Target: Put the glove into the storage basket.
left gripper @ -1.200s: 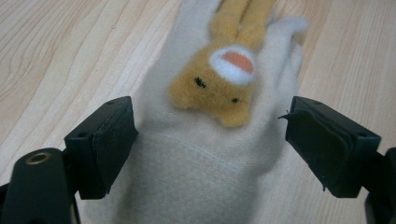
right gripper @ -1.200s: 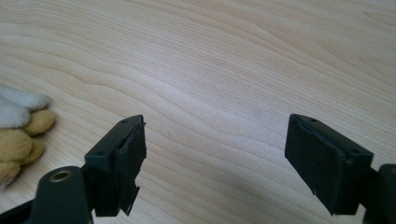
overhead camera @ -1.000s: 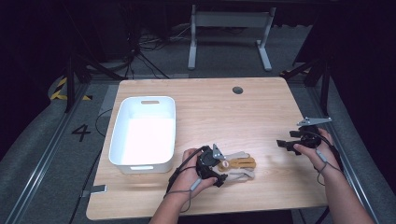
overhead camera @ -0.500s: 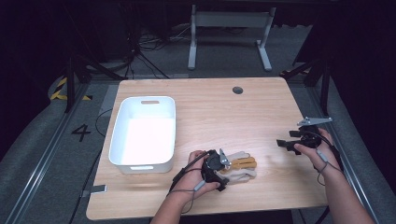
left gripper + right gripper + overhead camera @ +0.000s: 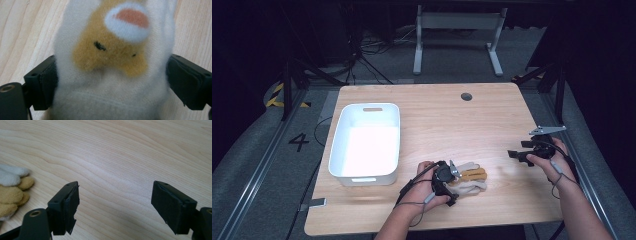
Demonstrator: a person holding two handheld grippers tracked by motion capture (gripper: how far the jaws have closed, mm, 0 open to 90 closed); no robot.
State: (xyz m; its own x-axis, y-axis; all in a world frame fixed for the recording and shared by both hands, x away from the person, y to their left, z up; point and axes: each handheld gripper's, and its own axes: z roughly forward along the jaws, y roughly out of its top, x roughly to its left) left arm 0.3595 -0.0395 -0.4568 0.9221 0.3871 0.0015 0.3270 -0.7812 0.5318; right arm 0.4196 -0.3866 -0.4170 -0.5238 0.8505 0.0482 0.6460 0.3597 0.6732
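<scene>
A fuzzy cream-and-tan plush lies on the wooden table near its front edge. My left gripper is at the plush's left end. In the left gripper view, its jaws stand wide, one on each side of the plush, and the fuzz touches both pads; the gripper is open. My right gripper hovers near the table's right edge and points left. Its jaws are open with only bare wood between them. The plush's tan and cream ends lie at the left of the right gripper view.
A white plastic bin stands on the left part of the table. A round cable hole sits near the far edge. Bare wood stretches between the bin, the plush and my right gripper.
My left gripper has slid a little to the right, so its jaws now flank the plush. The right gripper has stayed where it was.
</scene>
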